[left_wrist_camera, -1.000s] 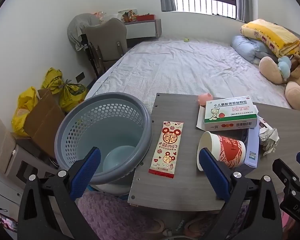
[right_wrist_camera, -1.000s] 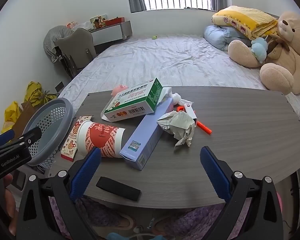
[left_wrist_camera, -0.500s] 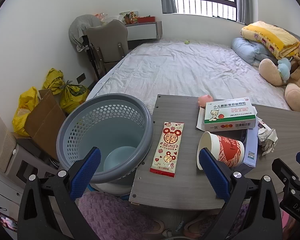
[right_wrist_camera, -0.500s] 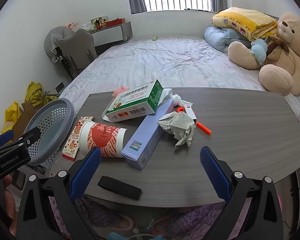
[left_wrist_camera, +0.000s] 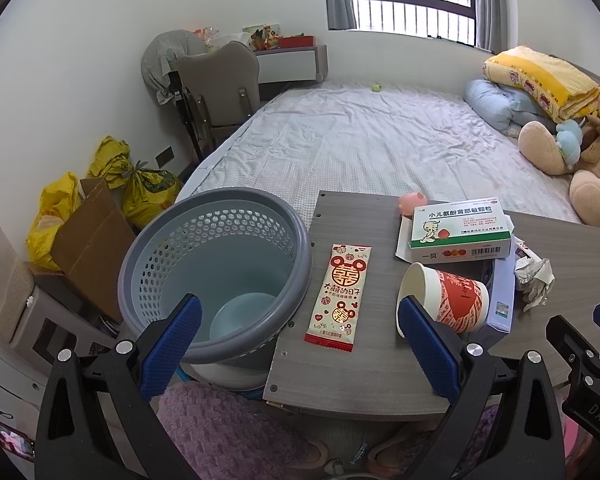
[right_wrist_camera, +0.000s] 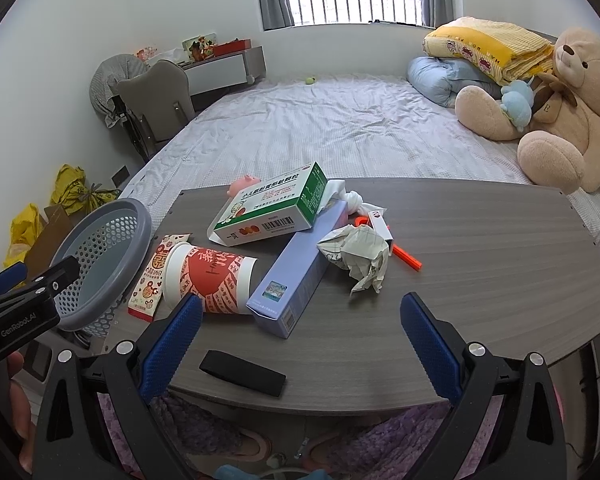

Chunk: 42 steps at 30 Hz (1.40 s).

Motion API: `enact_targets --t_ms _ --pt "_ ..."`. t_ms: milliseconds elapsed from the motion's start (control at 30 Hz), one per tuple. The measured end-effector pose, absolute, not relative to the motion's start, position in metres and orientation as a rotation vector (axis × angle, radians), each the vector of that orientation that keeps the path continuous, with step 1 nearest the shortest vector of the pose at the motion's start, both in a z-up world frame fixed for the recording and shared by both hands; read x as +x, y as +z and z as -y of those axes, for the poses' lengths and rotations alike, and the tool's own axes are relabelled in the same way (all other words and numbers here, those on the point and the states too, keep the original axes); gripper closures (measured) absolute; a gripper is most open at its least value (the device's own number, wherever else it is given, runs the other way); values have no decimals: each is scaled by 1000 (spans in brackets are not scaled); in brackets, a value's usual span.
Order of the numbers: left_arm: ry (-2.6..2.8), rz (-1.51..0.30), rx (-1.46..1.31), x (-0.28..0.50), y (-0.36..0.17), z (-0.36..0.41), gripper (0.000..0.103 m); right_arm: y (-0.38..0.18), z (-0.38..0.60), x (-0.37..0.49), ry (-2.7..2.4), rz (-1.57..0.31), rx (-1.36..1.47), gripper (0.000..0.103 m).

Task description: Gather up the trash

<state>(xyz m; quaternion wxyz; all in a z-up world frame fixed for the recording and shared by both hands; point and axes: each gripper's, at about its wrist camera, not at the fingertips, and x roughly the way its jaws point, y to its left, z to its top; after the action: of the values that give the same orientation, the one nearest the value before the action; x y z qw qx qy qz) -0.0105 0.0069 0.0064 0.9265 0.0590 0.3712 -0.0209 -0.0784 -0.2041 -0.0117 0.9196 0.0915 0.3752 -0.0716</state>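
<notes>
Trash lies on a grey wooden table (right_wrist_camera: 480,248): a red and white paper cup (right_wrist_camera: 208,276) on its side, a red snack wrapper (left_wrist_camera: 338,292), a green and white medicine box (right_wrist_camera: 272,212), a long lilac box (right_wrist_camera: 300,272), crumpled paper (right_wrist_camera: 356,254) and an orange stick (right_wrist_camera: 406,258). A grey perforated bin (left_wrist_camera: 216,268) stands off the table's left end. My left gripper (left_wrist_camera: 298,344) is open and empty, near the table's front left corner. My right gripper (right_wrist_camera: 298,344) is open and empty, over the front edge, short of the lilac box.
A flat black object (right_wrist_camera: 242,372) lies at the table's front edge. A small pink toy (right_wrist_camera: 244,182) sits at the far edge. Behind the table is a bed (right_wrist_camera: 340,136) with a teddy bear (right_wrist_camera: 556,100). Yellow bags (left_wrist_camera: 140,184) and cardboard (left_wrist_camera: 92,240) sit left of the bin.
Both views have drawn back and risen slightly, so the table items sit a little lower and smaller. Nothing on the table has moved. Both grippers stay open.
</notes>
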Motion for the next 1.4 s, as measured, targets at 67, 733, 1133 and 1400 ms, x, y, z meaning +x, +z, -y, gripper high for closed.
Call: enact_targets --t_ms 67,733,1133,1400 --pt "-41 -760 122 -11 6 -7 6 -11 204 -79 -146 -770 188 8" --pt "-38 -757 127 -13 8 -9 6 -9 206 -78 -138 -763 192 8" --pt "-36 -765 130 -13 7 -7 6 -9 207 -78 -138 -766 193 8" --pt "-35 -770 129 -14 6 -8 6 -9 205 -77 -141 -767 186 8"
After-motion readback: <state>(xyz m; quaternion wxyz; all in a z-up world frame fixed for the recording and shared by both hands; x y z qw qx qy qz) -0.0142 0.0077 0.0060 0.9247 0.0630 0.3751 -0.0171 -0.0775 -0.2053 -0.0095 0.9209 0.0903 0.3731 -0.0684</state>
